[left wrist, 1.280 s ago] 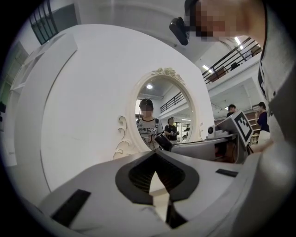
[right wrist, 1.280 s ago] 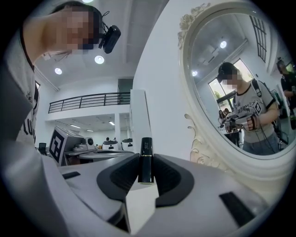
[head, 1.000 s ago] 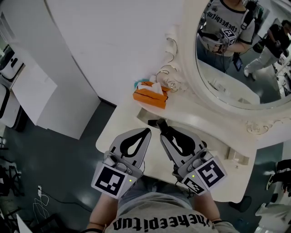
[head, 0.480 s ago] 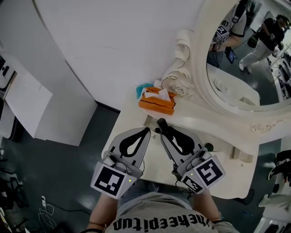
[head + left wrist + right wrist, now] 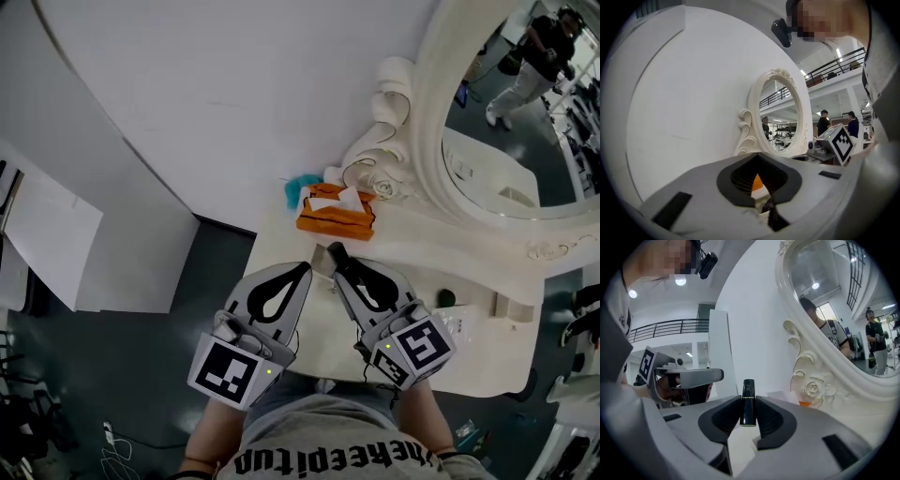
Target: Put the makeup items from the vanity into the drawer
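Mirror (image 5: 511, 112) and tissue box (image 5: 335, 212) have drifted rightward in the head view; left gripper (image 5: 302, 270) and right gripper (image 5: 336, 258) hover just in front of that box. Left gripper view: jaws closed, empty. Right gripper view: jaws clamp an upright lipstick (image 5: 748, 401), seemingly near its base, so it may tip out.

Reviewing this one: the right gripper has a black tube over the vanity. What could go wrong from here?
1. The right gripper pinches the slim lipstick tube with its top sticking out past the tips, so it could tilt or slip out.
2. The orange tissue box and the carved mirror frame lie just ahead, and a forward swing might hit them.
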`<state>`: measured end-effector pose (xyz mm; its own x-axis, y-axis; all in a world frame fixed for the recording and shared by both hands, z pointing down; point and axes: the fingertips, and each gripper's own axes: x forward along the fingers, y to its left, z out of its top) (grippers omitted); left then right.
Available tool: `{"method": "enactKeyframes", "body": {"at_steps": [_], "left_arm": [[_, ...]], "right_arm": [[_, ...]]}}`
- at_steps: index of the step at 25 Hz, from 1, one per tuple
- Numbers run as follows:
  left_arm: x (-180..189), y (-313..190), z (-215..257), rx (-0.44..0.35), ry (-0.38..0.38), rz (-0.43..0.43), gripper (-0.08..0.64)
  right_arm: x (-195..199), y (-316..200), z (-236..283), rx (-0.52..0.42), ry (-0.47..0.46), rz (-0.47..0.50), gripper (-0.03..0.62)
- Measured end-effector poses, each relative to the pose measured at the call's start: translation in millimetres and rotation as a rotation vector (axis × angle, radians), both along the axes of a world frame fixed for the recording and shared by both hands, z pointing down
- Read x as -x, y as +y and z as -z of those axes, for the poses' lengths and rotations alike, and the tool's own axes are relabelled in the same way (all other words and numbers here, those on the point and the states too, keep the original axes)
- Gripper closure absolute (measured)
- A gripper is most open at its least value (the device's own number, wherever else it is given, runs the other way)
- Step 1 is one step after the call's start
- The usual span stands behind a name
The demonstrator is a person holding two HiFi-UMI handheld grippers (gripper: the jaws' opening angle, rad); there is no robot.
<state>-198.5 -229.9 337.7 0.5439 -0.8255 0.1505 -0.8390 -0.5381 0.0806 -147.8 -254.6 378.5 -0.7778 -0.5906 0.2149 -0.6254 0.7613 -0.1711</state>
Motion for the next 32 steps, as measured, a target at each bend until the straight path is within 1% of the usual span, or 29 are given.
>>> {"method": "enactKeyframes", "body": {"at_steps": [7,15,23,32], "left_arm": [[7,-10,-8,0.013,0.007,-0.053,0.529],[12,-16,-18,0.032,0.016,-0.087,0.529],[21,-21,-25,0.048,0.025,-0.088,0.529],[31,-29,-32,0.064,0.026,-0.079,0.529]], "right_arm": [[1,-9,-40,0.059,0.085,-0.075,0.482],[3,-14,-78,0.116,0.186,-0.111,0.482],[5,-16,-104,0.168,0.251,-0.126,0.482],[6,-22,-126,0.229,0.302,-0.143,0.48]]}}
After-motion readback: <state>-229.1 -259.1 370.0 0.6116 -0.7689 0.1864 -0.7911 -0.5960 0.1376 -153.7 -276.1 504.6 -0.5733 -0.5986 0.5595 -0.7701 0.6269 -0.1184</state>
